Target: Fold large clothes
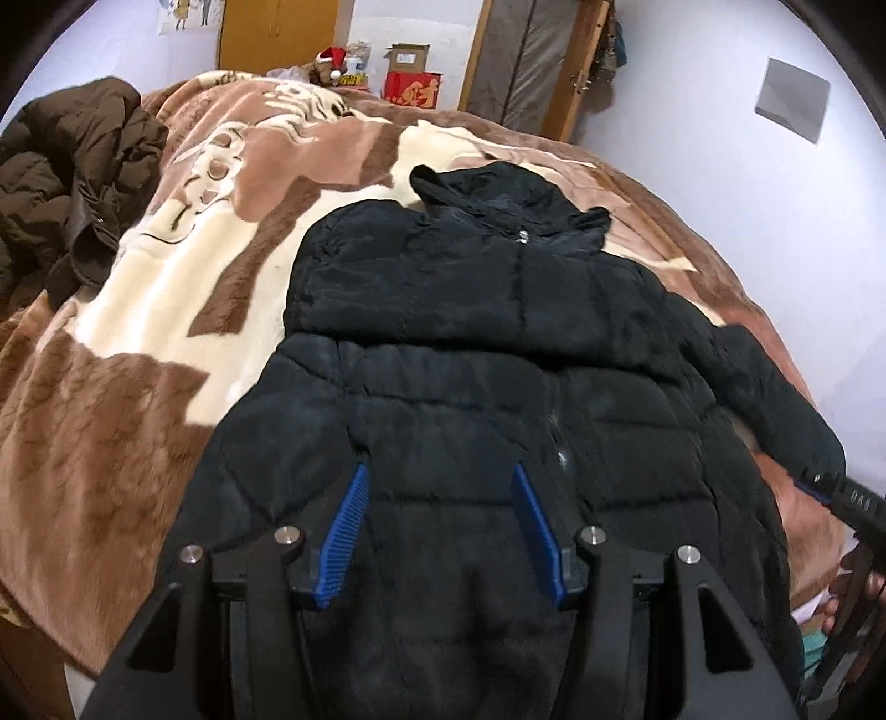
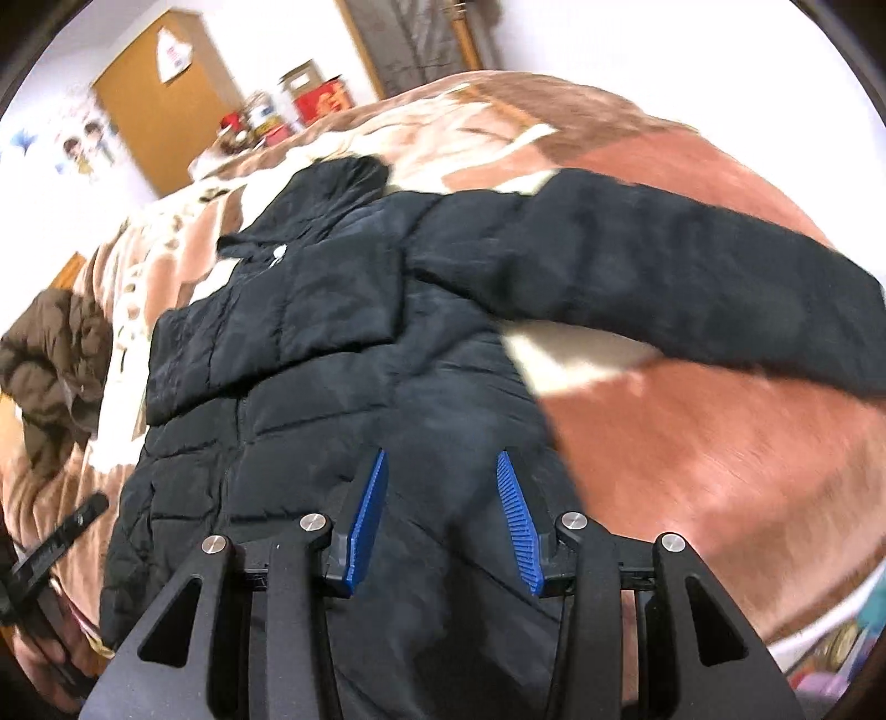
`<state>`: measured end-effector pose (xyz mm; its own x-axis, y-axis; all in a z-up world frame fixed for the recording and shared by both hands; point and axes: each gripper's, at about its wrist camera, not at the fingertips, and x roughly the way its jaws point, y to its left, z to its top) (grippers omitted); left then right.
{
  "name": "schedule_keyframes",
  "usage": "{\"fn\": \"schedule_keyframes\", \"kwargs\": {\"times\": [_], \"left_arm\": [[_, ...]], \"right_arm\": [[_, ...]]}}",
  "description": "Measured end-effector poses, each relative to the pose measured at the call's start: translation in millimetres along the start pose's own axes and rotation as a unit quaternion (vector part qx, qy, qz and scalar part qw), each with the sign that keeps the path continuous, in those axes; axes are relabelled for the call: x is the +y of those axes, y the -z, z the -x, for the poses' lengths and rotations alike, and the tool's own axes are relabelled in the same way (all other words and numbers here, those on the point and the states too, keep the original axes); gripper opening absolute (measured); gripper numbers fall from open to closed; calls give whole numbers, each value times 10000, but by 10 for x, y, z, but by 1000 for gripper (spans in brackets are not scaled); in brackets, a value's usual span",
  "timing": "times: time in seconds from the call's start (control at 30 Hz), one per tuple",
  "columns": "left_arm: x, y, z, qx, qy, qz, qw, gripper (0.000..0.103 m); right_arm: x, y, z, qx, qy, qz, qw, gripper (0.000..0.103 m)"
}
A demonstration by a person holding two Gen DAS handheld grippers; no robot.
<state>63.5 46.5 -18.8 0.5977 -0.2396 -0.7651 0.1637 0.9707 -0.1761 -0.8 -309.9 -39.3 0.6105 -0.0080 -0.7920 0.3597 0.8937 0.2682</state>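
Observation:
A black hooded puffer jacket (image 1: 470, 399) (image 2: 332, 387) lies front up on the bed's brown and cream blanket (image 1: 166, 288) (image 2: 720, 454). One sleeve (image 1: 387, 277) (image 2: 288, 315) is folded across the chest. The other sleeve (image 1: 775, 399) (image 2: 664, 260) stretches out to the right over the blanket. My left gripper (image 1: 440, 471) hovers over the jacket's lower left part, its blue pads (image 1: 346, 531) wide apart and nothing pinched. My right gripper (image 2: 442, 454) is over the lower right part near the side edge, also open. Each gripper shows at the edge of the other's view (image 1: 853, 498) (image 2: 61, 531).
A crumpled brown coat (image 1: 66, 183) (image 2: 50, 360) sits on the bed's left side. Beyond the far end of the bed are cardboard and red boxes (image 1: 412, 83) (image 2: 321, 94) and a wooden door (image 1: 277, 33). A person's hand (image 1: 847, 598) shows at the right edge.

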Motion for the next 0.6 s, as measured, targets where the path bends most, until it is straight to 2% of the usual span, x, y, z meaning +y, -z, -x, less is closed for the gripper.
{"fn": "schedule_keyframes", "kwargs": {"times": [0.1, 0.17, 0.2, 0.23, 0.43, 0.6], "left_arm": [[-96, 88, 125, -5, -12, -84, 10000, 56], [-142, 93, 152, -3, 39, -104, 9999, 56], [-183, 86, 158, 1, 44, -128, 9999, 56], [-212, 77, 153, 3, 42, -157, 9999, 56], [-382, -102, 39, -31, 53, -254, 9997, 56], [-431, -276, -161, -20, 16, -274, 9996, 56]], "right_arm": [[-291, 28, 131, -51, 135, -306, 9994, 43], [-490, 28, 182, -118, 293, -561, 9979, 49], [-576, 30, 200, -151, 321, -667, 9971, 57], [-687, 19, 203, -169, 344, -812, 9960, 60], [-1329, -106, 75, -228, 496, -1552, 9864, 60], [-1923, -200, -174, -252, 616, -2336, 9700, 60]]}}
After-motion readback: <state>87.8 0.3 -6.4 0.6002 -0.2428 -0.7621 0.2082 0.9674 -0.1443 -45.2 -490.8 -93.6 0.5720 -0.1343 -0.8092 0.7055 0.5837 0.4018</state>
